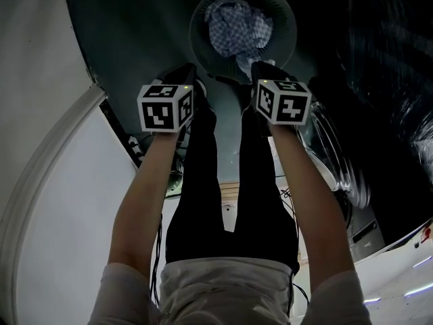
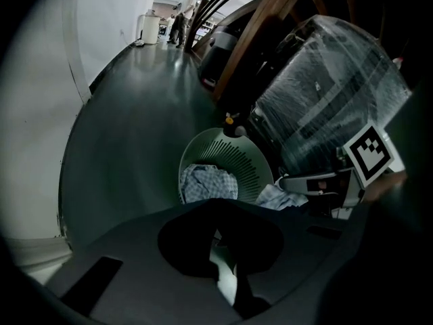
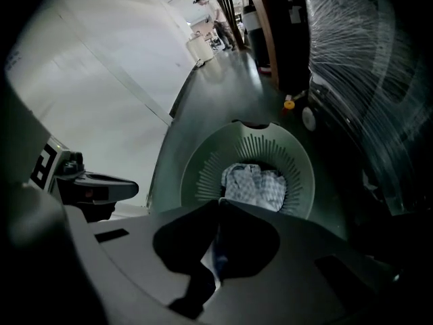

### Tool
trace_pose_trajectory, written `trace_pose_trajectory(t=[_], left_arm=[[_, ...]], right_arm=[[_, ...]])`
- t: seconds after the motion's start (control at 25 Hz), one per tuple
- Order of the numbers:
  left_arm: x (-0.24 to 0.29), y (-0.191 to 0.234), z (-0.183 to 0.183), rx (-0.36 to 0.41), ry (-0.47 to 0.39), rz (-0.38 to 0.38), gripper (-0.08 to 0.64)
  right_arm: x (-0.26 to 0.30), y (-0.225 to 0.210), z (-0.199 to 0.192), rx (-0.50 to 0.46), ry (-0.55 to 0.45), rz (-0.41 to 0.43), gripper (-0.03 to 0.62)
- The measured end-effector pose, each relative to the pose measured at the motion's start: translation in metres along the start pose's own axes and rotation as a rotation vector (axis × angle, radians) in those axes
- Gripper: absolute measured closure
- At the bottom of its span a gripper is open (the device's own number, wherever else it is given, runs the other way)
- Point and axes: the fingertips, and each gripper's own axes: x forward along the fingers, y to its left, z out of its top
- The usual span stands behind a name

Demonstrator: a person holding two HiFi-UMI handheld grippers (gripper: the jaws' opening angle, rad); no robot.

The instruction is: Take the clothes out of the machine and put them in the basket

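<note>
Checked cloth in slatted basket; right gripper closed on it

— How many baskets?
— One round slotted basket, top centre of the head view.
— And clothes?
— One heap of checked cloth. How many garments it holds I can't tell.
— Grippers?
— Two, the left gripper and the right gripper. One marker cube on each, so two cubes.
— Limbs?
— Two bare forearms, two dark legs.
— Machines?
— One plastic-wrapped machine, right side of the left gripper view.
— Anything more?
— One small yellow thing and one person, upper left, too small to count more.
</note>
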Motion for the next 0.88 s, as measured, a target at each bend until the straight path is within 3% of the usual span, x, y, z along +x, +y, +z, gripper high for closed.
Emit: trace_pose_trajectory(t=[0.4, 0.88], left_arm=[[0.039, 0.011, -0.016, -0.087, 0.104, -0.003, 0.540], [0.050, 0.016, -0.007, -0.122, 0.107, 0.009, 0.540]], right_arm=[[0.031, -0.017, 0.006, 0.034, 0.073, -0.041, 0.574], [0.039, -0.020, 0.008, 0.078, 0.105, -0.058, 0.571]])
